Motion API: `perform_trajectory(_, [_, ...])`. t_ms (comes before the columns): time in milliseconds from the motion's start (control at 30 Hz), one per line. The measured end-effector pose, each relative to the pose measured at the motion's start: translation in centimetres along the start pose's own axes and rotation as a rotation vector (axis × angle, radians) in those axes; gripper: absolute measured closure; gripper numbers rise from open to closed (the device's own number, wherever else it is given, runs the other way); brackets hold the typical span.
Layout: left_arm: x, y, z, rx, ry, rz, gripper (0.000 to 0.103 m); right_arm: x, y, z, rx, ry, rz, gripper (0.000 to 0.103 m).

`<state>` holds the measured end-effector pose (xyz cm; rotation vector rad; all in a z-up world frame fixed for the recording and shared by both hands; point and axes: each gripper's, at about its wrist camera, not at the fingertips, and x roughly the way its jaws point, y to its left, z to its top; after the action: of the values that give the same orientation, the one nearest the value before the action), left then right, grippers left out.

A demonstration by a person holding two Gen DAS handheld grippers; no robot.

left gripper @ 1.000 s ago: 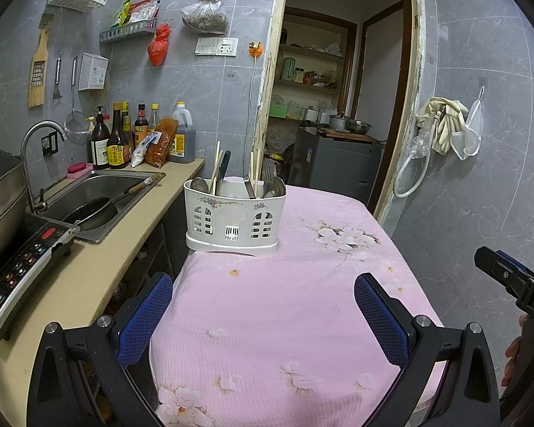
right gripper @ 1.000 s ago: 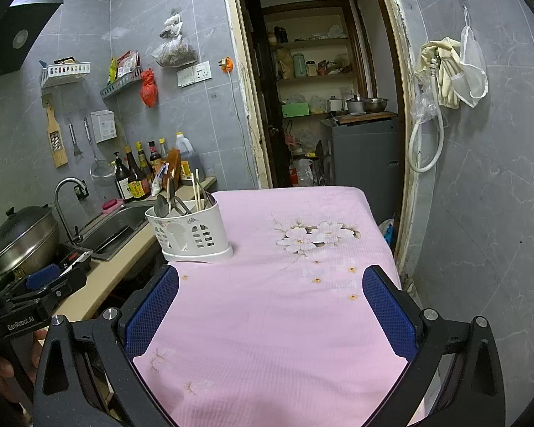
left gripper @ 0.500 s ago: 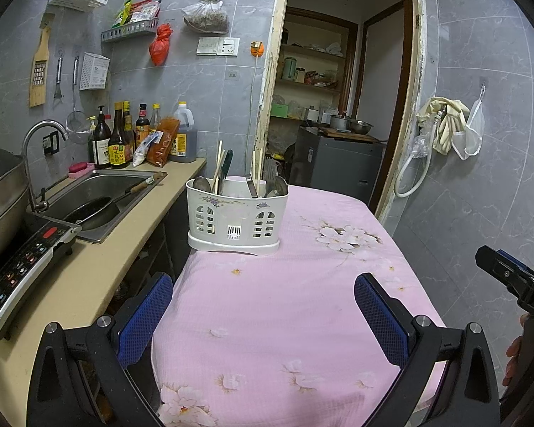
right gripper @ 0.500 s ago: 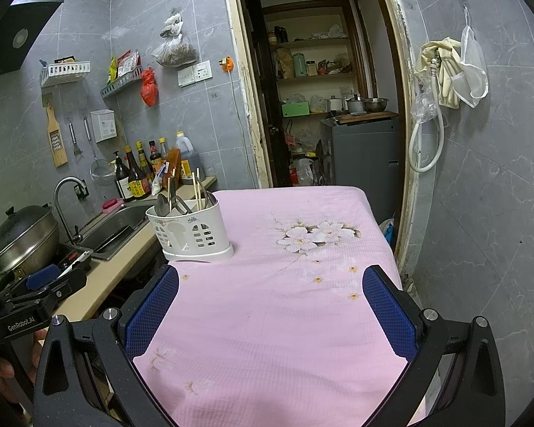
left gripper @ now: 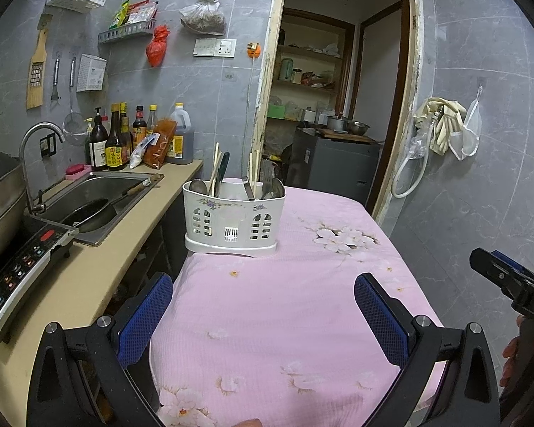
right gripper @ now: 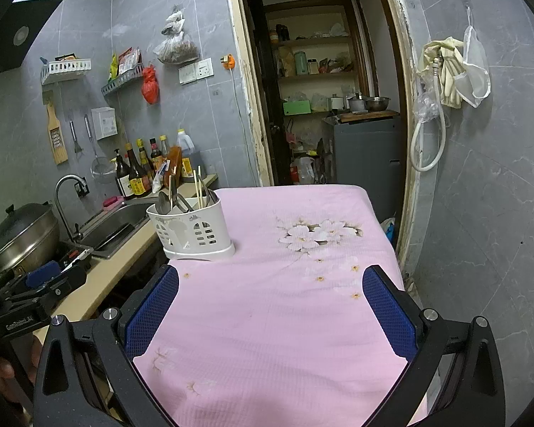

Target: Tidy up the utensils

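Your left tool [left gripper: 263, 315] hangs above the near part of the desk [left gripper: 302, 306] with its two blue-padded fingers spread wide apart and nothing between them. Your right tool [right gripper: 270, 307] sits the same way, fingers far apart and empty, over the pink flowered cloth that covers the desk. Each tool shows at the edge of the other's view: the right one at the far right of the left camera, the left one low at the left of the right camera. Ahead of both, the white utensil holder [left gripper: 234, 219] stands upright at the far left corner of the desk, well apart from either tool, close to the edge that faces the kitchen counter [left gripper: 89, 277]. Inside it, spoons [left gripper: 198, 185] lean at the left end with chopsticks [left gripper: 215, 169] and a dark-handled utensil [left gripper: 223, 166] rising above the rim; more chopsticks and spoons stand at the right end. From your right camera the holder [right gripper: 192, 229] shows left of centre. Beyond the desk's left edge, the counter carries a sink [left gripper: 99, 192] with a pan [left gripper: 89, 215] in it, an induction cooker [left gripper: 21, 267] nearer you, and a row of sauce bottles [left gripper: 117, 140] against the tiled wall.
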<state>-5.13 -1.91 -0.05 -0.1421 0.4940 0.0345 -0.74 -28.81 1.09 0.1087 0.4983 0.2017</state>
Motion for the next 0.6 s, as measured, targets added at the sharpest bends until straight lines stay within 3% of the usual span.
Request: perform_trajectory(600, [0.38,-0.38,0.17,0.02,-0.001,0.004,0.0,1.06,0.51,-0.55,0.003,0.02,-0.002,0.001])
